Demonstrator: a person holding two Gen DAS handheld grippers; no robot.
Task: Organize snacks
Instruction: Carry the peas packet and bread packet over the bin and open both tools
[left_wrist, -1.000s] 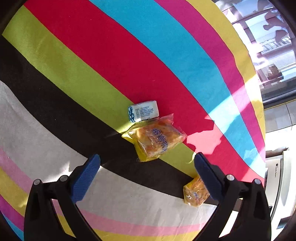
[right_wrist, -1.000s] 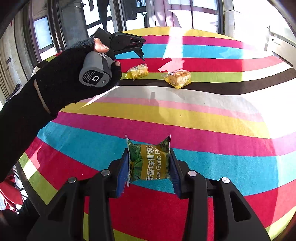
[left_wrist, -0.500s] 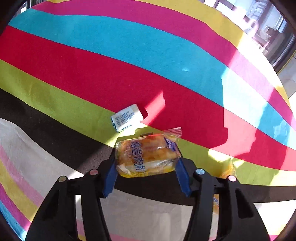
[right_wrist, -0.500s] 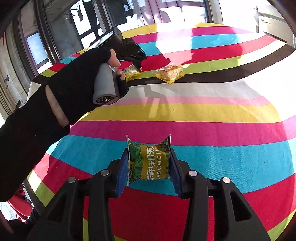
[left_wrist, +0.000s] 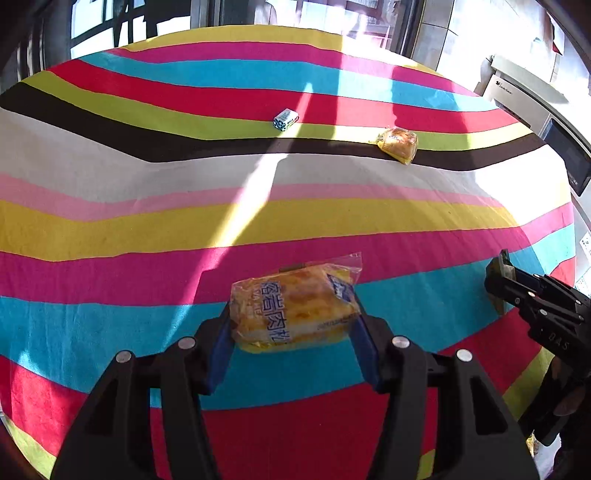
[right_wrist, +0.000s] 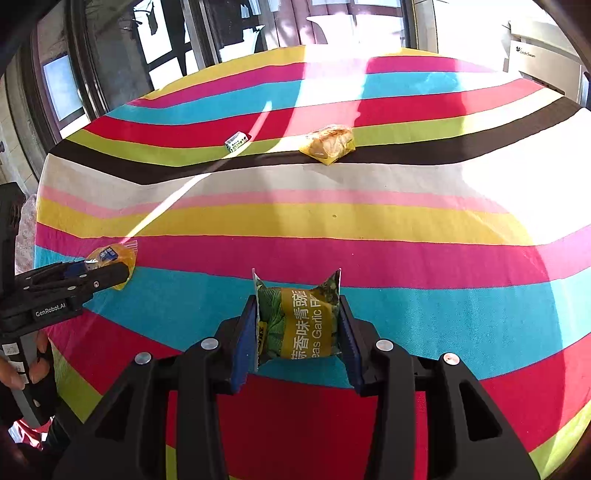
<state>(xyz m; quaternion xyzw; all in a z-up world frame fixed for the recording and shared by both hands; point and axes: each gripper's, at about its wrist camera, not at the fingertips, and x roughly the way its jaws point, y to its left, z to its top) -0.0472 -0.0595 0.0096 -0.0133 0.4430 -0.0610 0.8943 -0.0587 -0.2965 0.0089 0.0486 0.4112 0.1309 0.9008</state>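
1. Left gripper is clamped on a yellow bread packet; blue pads press both short ends, packet sits crosswise between the fingers, held above the striped cloth.
2. Right gripper is clamped on a green garlic-pea packet; pads squeeze its sides, crimped top end points away from the camera, over the cyan stripe.
3. Right wrist view: left gripper enters from the left edge, its yellow packet sticking out past the fingertips, well left of the green one.
4. Left wrist view: right gripper's black body shows at the right edge; what it holds is hidden there.
5. Second yellow bread packet lies loose on the far side of the cloth, across the lime and black stripes.
6. Small white-and-blue packet lies to its left on the lime/red stripe border, apart from it.
7. Both loose items are well apart from either gripper.
8. White appliance stands past the cloth's far right edge.
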